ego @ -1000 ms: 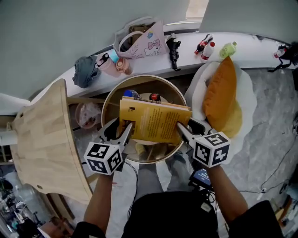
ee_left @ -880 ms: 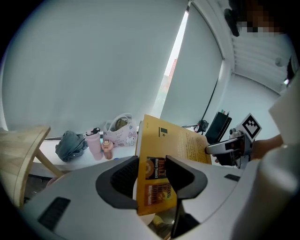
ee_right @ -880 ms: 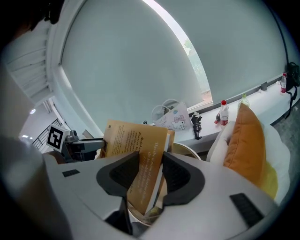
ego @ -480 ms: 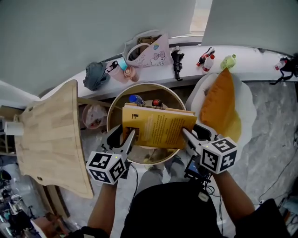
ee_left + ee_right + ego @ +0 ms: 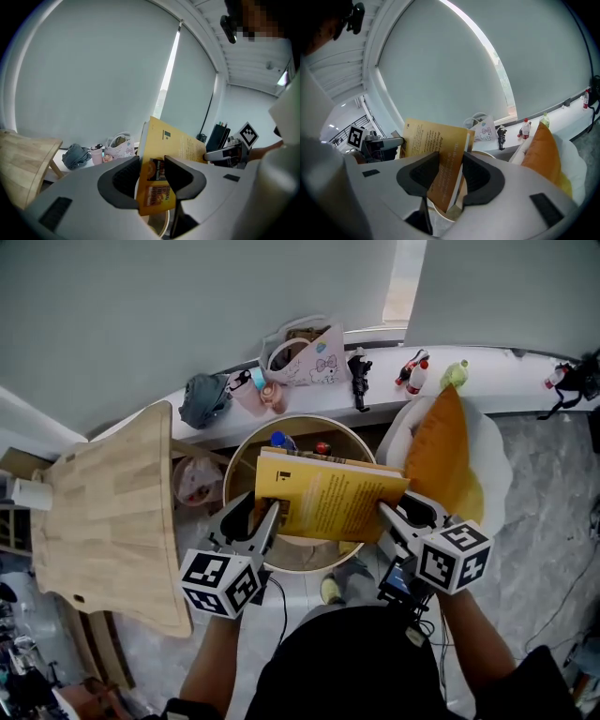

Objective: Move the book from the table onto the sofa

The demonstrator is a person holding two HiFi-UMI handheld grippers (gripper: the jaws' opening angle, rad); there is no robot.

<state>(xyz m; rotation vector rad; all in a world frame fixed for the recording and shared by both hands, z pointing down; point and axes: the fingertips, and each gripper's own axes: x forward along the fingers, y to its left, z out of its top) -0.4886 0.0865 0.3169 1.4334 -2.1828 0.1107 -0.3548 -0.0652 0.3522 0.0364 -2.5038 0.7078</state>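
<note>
The book (image 5: 328, 502) is held above the round table (image 5: 246, 442), a little tilted, pinched at both short ends. The left gripper (image 5: 265, 517) grips its left edge, and its jaws have just been closing further on the cover between them. The right gripper (image 5: 386, 514) clamps the right edge, with cover and pages squeezed between its pads. A grip at each end probably keeps the soft paperback from sagging or falling open while it is carried. The book looks clear of the table's top, so the lift seems done and the carry across is not. The sofa (image 5: 497, 474) stands just right of the table, and the book's right end is the end nearer to it. An orange cushion (image 5: 445, 451) leans on the sofa's side toward the table, so the bare seat beyond the cushion looks like the likelier spot to set the book down.
</note>
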